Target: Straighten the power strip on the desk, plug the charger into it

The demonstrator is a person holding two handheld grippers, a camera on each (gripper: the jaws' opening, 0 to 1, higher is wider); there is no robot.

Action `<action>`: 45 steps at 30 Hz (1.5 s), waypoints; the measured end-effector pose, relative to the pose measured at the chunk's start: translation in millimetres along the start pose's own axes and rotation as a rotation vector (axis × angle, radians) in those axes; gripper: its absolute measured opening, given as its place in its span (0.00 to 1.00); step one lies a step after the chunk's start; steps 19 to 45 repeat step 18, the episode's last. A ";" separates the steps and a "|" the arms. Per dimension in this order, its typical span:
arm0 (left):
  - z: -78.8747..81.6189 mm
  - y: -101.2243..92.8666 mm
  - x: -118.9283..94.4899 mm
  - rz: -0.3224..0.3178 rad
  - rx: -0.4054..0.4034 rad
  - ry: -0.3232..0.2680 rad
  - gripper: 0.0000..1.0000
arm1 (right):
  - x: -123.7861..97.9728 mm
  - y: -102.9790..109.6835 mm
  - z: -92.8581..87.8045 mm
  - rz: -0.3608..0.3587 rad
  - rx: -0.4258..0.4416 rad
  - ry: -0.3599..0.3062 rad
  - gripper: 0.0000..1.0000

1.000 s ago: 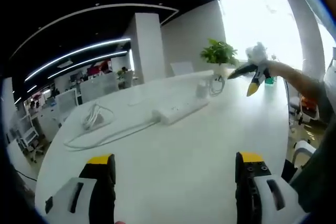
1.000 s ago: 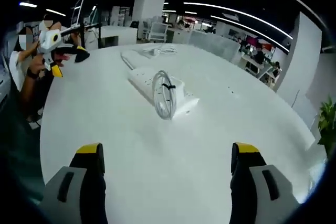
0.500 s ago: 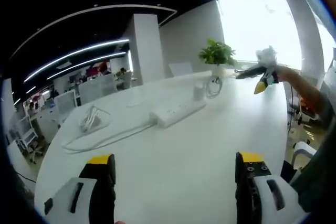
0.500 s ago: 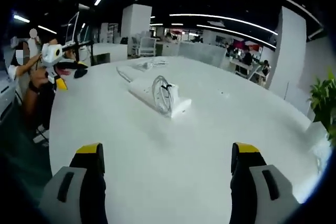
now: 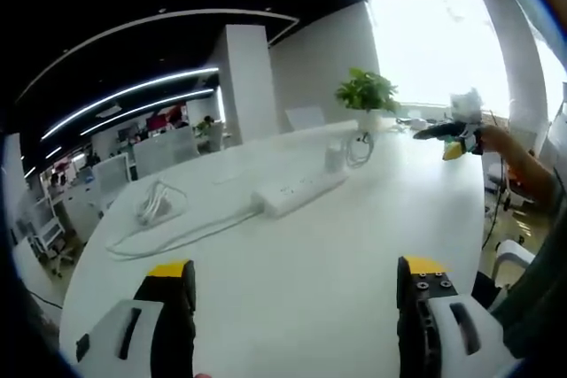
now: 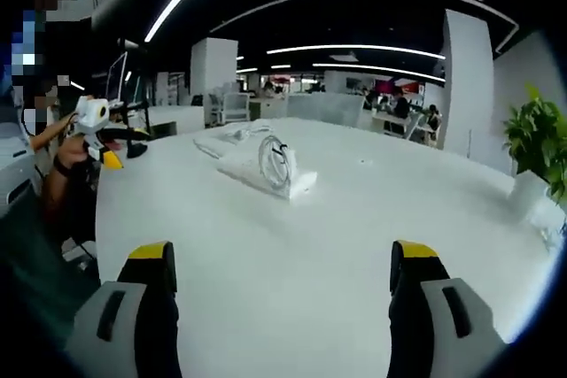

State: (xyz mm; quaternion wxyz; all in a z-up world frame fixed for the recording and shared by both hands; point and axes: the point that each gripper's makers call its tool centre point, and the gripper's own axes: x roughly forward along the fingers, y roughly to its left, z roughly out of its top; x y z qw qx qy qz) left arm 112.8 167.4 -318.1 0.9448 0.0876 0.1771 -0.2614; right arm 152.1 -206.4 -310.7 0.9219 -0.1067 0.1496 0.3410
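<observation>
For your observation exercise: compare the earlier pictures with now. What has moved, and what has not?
The right hand-held gripper has swung away from the charger, toward the desk's edge, open, nothing taken. The power strip, its cord and the charger lie unmoved on the desk.

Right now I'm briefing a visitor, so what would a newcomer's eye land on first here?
Likely the white power strip lying mid-desk on the big white desk, its cable trailing to a loose bundle, with a charger and its coiled cord resting by one end. Next, the potted plant at the far edge near the bright window.
</observation>
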 end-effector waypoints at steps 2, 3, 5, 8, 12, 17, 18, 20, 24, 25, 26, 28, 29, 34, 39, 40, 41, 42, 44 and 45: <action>-0.2 -0.6 0.4 -0.001 -0.005 -0.002 0.97 | -1.7 -0.1 -1.8 -0.009 0.004 -0.003 1.00; -0.7 -0.7 0.6 -0.001 -0.004 -0.001 0.97 | -2.1 1.0 -3.1 -0.007 0.010 -0.004 1.00; -1.4 -0.9 1.1 -0.001 -0.007 0.000 0.97 | -2.0 3.1 -4.8 -0.004 0.018 -0.009 1.00; -1.7 -0.9 1.5 -0.002 -0.003 0.003 0.97 | -1.3 4.2 -7.0 -0.003 0.023 -0.009 1.00; 0.8 -1.8 0.0 -0.002 -0.001 -0.004 0.97 | -1.6 4.1 -8.1 -0.005 0.018 -0.005 1.00; 1.1 -1.9 -1.1 -0.001 -0.001 -0.006 0.97 | -1.0 3.1 -5.3 -0.009 0.015 -0.013 1.00; 0.8 -2.1 -1.1 -0.001 -0.002 -0.006 0.97 | -0.5 3.4 -5.2 -0.008 0.016 -0.013 1.00; 0.8 -2.1 -1.1 -0.001 -0.002 -0.006 0.97 | -0.5 3.4 -5.2 -0.008 0.016 -0.013 1.00; 0.8 -2.1 -1.1 -0.001 -0.002 -0.006 0.97 | -0.5 3.4 -5.2 -0.008 0.016 -0.013 1.00; 0.8 -2.1 -1.1 -0.001 -0.002 -0.006 0.97 | -0.5 3.4 -5.2 -0.008 0.016 -0.013 1.00; 0.8 -2.1 -1.1 -0.001 -0.002 -0.006 0.97 | -0.5 3.4 -5.2 -0.008 0.016 -0.013 1.00; 0.8 -2.1 -1.1 -0.001 -0.002 -0.006 0.97 | -0.5 3.4 -5.2 -0.008 0.016 -0.013 1.00; 0.8 -2.1 -1.1 -0.001 -0.002 -0.006 0.97 | -0.5 3.4 -5.2 -0.008 0.016 -0.013 1.00; 0.8 -2.1 -1.1 -0.001 -0.002 -0.006 0.97 | -0.5 3.4 -5.2 -0.008 0.016 -0.013 1.00; 0.8 -2.1 -1.1 -0.001 -0.002 -0.006 0.97 | -0.5 3.4 -5.2 -0.008 0.016 -0.013 1.00; 0.8 -2.1 -1.1 -0.001 -0.002 -0.006 0.97 | -0.5 3.4 -5.2 -0.008 0.016 -0.013 1.00; 0.8 -2.1 -1.1 -0.001 -0.002 -0.006 0.97 | -0.5 3.4 -5.2 -0.008 0.016 -0.013 1.00; 0.8 -2.1 -1.1 -0.001 -0.002 -0.006 0.97 | -0.5 3.4 -5.2 -0.008 0.016 -0.013 1.00; 0.8 -2.1 -1.1 -0.001 -0.002 -0.006 0.97 | -0.5 3.4 -5.2 -0.008 0.016 -0.013 1.00; 0.8 -2.1 -1.1 -0.001 -0.002 -0.006 0.97 | -0.5 3.4 -5.2 -0.008 0.016 -0.013 1.00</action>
